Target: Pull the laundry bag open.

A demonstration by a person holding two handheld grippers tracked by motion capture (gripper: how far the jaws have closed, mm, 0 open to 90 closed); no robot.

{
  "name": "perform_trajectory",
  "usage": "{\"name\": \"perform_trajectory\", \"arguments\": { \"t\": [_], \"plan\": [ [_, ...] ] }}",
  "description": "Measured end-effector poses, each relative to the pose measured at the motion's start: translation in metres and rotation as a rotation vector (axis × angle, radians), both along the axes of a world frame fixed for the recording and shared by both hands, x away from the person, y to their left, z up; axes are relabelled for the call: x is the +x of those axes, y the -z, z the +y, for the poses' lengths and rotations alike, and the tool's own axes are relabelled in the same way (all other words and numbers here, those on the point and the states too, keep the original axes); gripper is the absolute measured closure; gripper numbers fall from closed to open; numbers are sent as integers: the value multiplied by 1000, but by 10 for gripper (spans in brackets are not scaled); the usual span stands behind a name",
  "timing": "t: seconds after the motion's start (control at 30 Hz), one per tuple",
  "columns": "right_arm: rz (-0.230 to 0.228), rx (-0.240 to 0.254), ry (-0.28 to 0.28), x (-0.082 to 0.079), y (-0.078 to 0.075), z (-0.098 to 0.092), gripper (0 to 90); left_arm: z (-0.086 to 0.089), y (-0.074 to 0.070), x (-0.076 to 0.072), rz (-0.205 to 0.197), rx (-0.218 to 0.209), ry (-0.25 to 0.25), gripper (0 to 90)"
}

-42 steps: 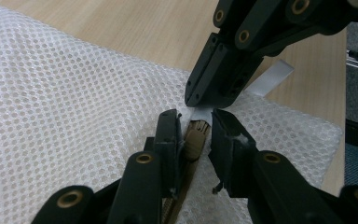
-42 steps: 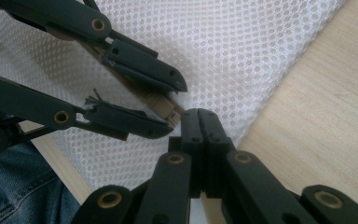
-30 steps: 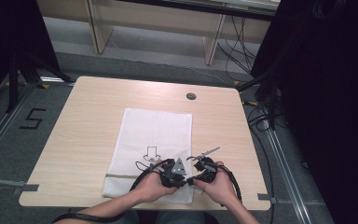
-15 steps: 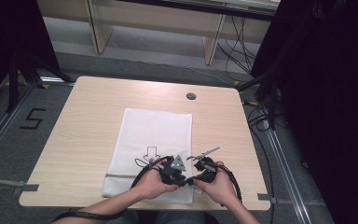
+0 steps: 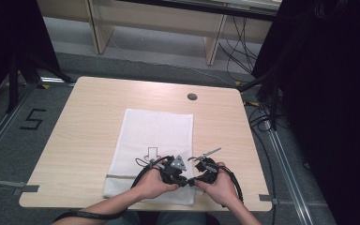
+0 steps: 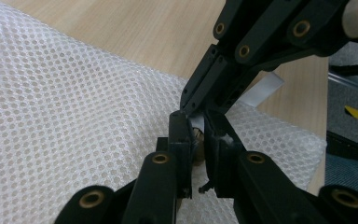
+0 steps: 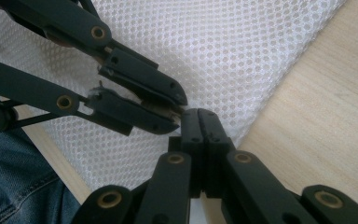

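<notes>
A white mesh bag (image 5: 155, 145) lies flat on the pale wooden table (image 5: 84, 122), its long side running away from the person, its near end close to the table's near edge; a small arrow mark (image 5: 152, 153) shows on the mesh in the high view. Both hands meet over the bag's near right corner — the left hand (image 5: 153, 183) and the right hand (image 5: 219, 183) sit just beside each other, each with a hand-held gripper.

The left hand-held gripper (image 6: 196, 126) has just been closing; its jaws now stand narrow, with a thin gap between them, and a small pale bit sits between their tips, too small to tell what it is, or whether the pads truly press it. The right hand-held gripper (image 7: 199, 114) has its jaws pressed flat together, tip to tip; a sliver of white shows at their base, yet whether any mesh is pinched I cannot tell. In the right gripper view the left one's tips (image 7: 168, 112) come in from the upper left and almost touch the right one's tips, over the bag's edge where mesh meets bare wood.

A white tab (image 6: 261, 91) lies at the bag's edge in the left gripper view; a round cable hole (image 5: 192, 96) sits well beyond the bag's far end — a strip of tape (image 5: 21, 188) marks the table's near left corner.
</notes>
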State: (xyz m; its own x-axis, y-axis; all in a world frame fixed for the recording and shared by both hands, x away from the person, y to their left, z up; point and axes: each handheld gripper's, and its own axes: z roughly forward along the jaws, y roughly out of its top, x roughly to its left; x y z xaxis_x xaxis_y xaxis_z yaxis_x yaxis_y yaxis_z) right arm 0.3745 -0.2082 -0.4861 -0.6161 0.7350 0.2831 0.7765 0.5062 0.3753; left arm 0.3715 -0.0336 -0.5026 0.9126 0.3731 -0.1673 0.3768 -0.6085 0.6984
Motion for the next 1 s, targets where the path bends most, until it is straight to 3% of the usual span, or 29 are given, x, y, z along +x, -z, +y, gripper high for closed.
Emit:
{"name": "perform_trajectory", "arguments": {
  "t": [0.33, 0.37, 0.5, 0.57, 0.63, 0.73, 0.83, 0.87, 0.9, 1.0],
  "plan": [
    [4, -7, 1, -2, -1, 2, 900, -1, -2, 0, -4, 19, 21, 819],
    [-19, -11, -18, -1, 0, 2, 900, -1, -2, 0, -6, 22, 23, 819],
    [-5, -45, -20, -3, -3, 7, 900, -2, -3, 1, -17, 36, 38, 821],
    [-38, -61, -43, -3, -2, 8, 900, -2, -4, 2, -9, 39, 36, 822],
    [-19, -68, -30, -4, -3, 10, 900, -2, -4, 3, -6, 41, 35, 823],
    [-52, -91, -74, -2, -3, 9, 900, -1, -5, 3, -5, 41, 33, 824],
    [-57, -92, -75, -2, -2, 9, 900, -1, -4, 3, -6, 37, 34, 824],
    [-45, -107, -54, -3, -3, 9, 900, 0, -4, 3, -9, 36, 36, 824],
    [-43, -77, -40, -3, -3, 10, 900, 0, -4, 3, -11, 37, 38, 825],
    [-4, -70, -13, -5, -4, 11, 900, 1, -4, 3, -11, 40, 46, 826]
  ]
}}
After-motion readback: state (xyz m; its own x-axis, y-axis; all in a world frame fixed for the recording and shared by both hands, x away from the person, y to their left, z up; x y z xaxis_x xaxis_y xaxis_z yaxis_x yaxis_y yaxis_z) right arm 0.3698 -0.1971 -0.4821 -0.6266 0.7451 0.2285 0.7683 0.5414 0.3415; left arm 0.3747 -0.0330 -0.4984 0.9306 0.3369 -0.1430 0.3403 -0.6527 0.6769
